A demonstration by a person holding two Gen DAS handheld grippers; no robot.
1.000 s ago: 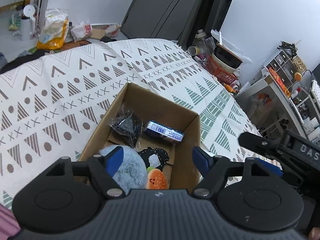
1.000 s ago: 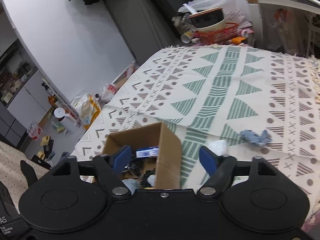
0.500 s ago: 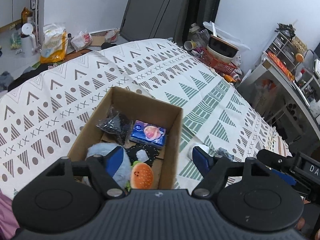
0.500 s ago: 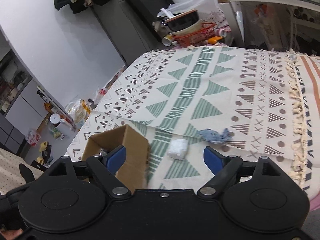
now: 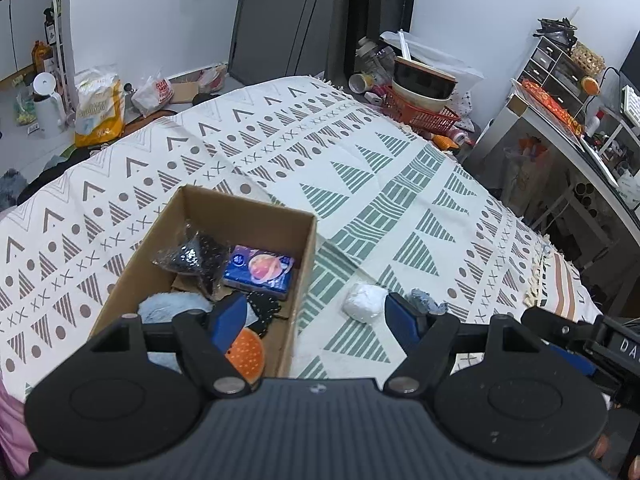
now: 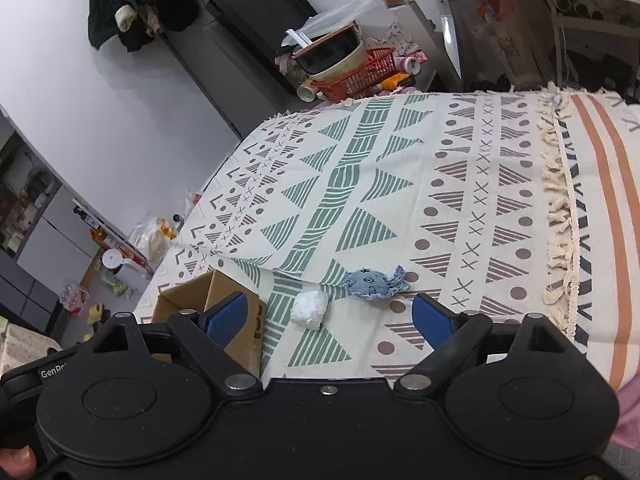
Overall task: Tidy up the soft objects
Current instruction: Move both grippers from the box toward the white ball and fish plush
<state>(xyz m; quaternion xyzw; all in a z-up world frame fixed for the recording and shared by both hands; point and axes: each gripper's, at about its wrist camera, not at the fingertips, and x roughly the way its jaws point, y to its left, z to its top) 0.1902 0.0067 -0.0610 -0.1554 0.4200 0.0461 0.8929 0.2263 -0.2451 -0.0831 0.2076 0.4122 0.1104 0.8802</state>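
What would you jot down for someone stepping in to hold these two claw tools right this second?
Left claw: open, empty, hovering over the near end of the cardboard box.
Right claw: open, empty, hovering above the patterned cloth, pointed at the loose items.
Already in the box: a fluffy light-blue plush, an orange burger plush, a crinkly black bag, a blue packet.
Left to do: the white wad and the small blue whale toy lie on the cloth just right of the box, close together. Both need picking up and dropping in.
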